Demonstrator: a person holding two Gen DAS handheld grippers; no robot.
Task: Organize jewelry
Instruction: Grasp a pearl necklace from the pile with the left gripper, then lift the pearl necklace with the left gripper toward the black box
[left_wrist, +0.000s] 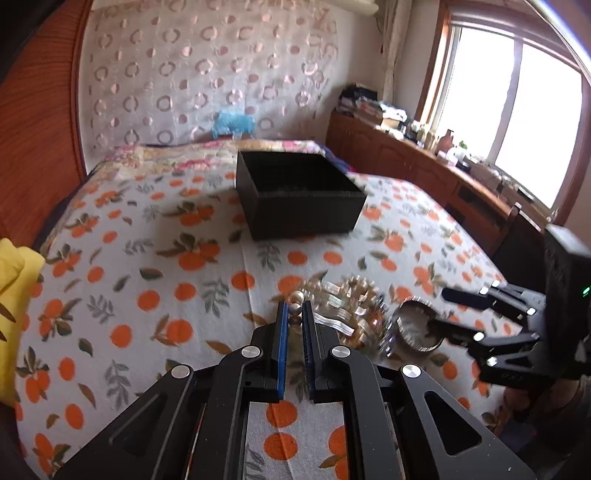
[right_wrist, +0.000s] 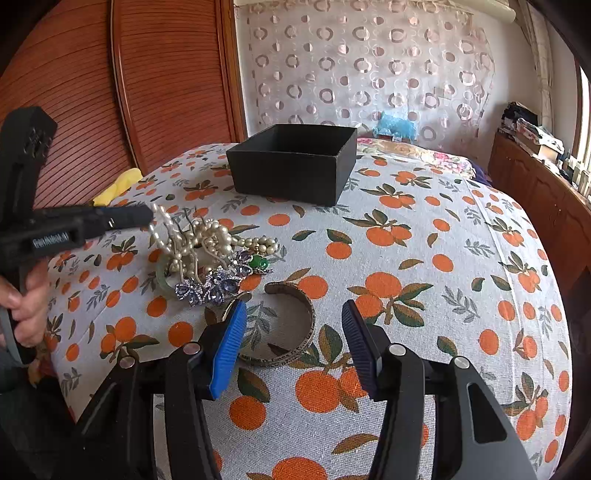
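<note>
In the left wrist view my left gripper (left_wrist: 294, 313) is shut on a pearl strand (left_wrist: 295, 311) at the near edge of a jewelry pile (left_wrist: 351, 306). The right wrist view shows that gripper (right_wrist: 147, 216) from the side, with pearls (right_wrist: 162, 230) hanging at its tip. The pile holds pearl necklaces (right_wrist: 210, 236), a purple rhinestone brooch (right_wrist: 210, 285), a green pendant (right_wrist: 258, 263) and a pale green bangle (right_wrist: 160, 277). My right gripper (right_wrist: 293, 308) stands open over a metal cuff bracelet (right_wrist: 295, 354), its pads (right_wrist: 229, 343) clear of it. An open black box (right_wrist: 295, 162) sits farther back.
Everything lies on a bed under a cloth printed with oranges (right_wrist: 406, 258). A yellow cloth (right_wrist: 118, 186) lies at the bed's left edge. A wooden wardrobe (right_wrist: 147, 74) stands left, a low wooden cabinet (left_wrist: 424, 166) runs along the right under the window. A hand (right_wrist: 26, 295) grips the left tool.
</note>
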